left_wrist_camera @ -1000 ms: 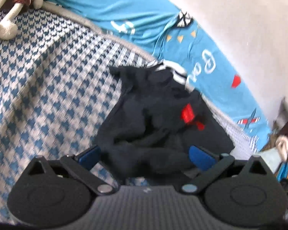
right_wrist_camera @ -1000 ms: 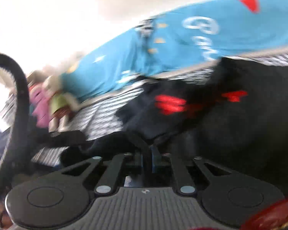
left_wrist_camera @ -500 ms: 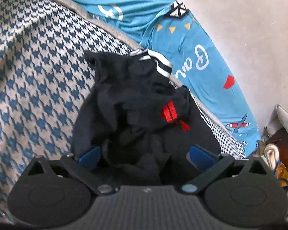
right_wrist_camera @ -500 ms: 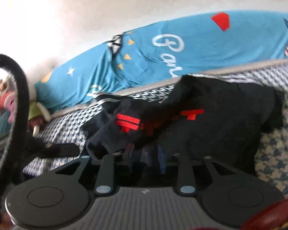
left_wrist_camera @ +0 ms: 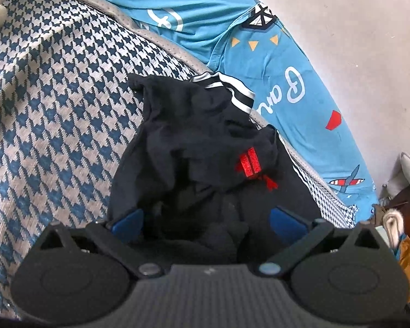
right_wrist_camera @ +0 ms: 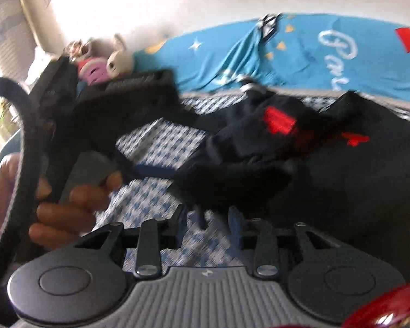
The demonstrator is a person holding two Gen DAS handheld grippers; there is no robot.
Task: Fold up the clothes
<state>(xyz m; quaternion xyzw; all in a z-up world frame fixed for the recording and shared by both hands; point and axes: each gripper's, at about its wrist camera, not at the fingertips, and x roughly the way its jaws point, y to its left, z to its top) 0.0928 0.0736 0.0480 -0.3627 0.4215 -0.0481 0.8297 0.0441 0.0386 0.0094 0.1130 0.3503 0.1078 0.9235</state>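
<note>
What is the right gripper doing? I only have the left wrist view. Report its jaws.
Observer: The right gripper has its jaws opening, with nothing between them; only the houndstooth bedspread shows in the gap.
Operator: Tell me where the black garment sits from there.
Observer: The black garment lies just beyond the fingertips, spreading to the right in the right wrist view.
Operator: Say what is on the left of that view.
Observer: A hand wrapped around a grey handle, blurred.
</note>
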